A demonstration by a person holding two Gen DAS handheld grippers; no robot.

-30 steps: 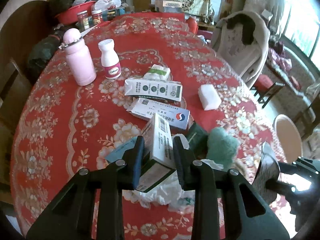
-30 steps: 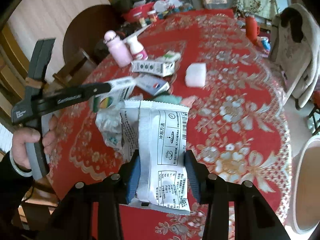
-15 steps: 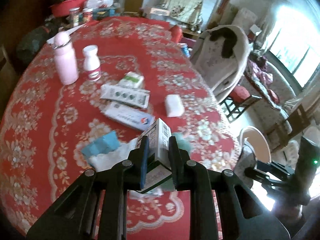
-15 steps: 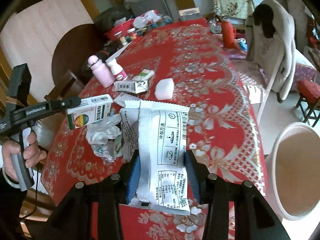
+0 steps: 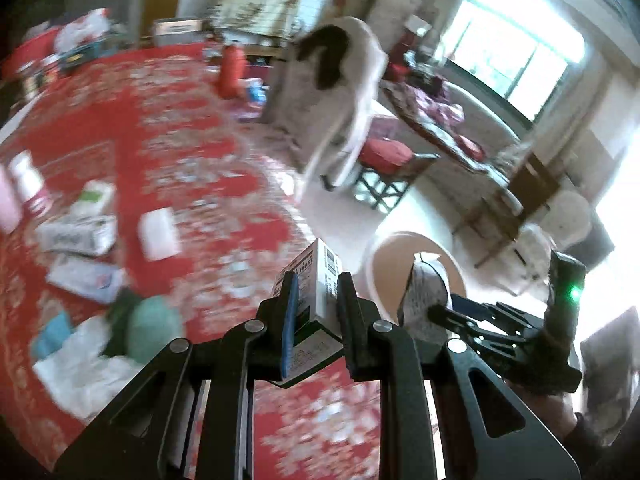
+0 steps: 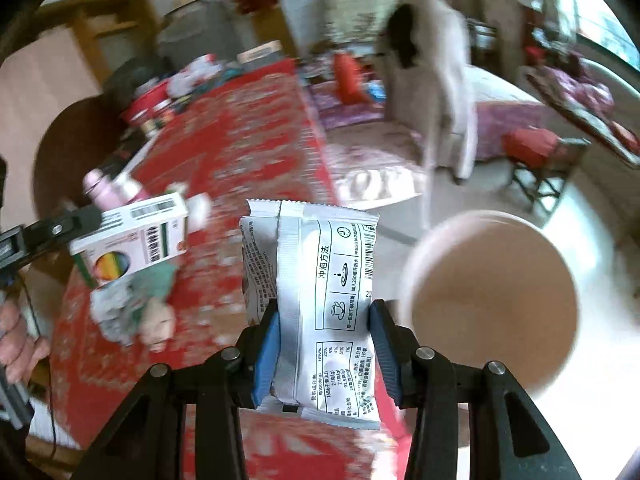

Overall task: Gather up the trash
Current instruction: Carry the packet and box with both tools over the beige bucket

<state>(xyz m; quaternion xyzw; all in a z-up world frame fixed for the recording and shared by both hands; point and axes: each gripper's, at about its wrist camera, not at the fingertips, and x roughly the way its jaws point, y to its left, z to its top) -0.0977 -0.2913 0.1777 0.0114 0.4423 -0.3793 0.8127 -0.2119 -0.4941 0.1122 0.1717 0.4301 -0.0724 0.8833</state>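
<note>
Both views are now swinging off the red floral tablecloth [image 5: 192, 152] toward the pale round bin [image 6: 492, 300] on the floor beside the table; half a second earlier the bin was sitting at the frame edge, and it is now lying just ahead of both tools. In the inspector's judgement this is placing the task at the carry stage, with release over the bin as the next step.

The left gripper [image 5: 316, 296] is clamping a small white carton [image 5: 320, 280], printed with a barcode and a rainbow-coloured end panel, between its fingers. The right gripper [image 6: 324, 340] is clamping a white sachet [image 6: 320, 280], flat and crinkled, printed with black text and a barcode, over the table's edge. Further cartons, tissue and two bottles are lying on the cloth, blurred by motion.
</note>
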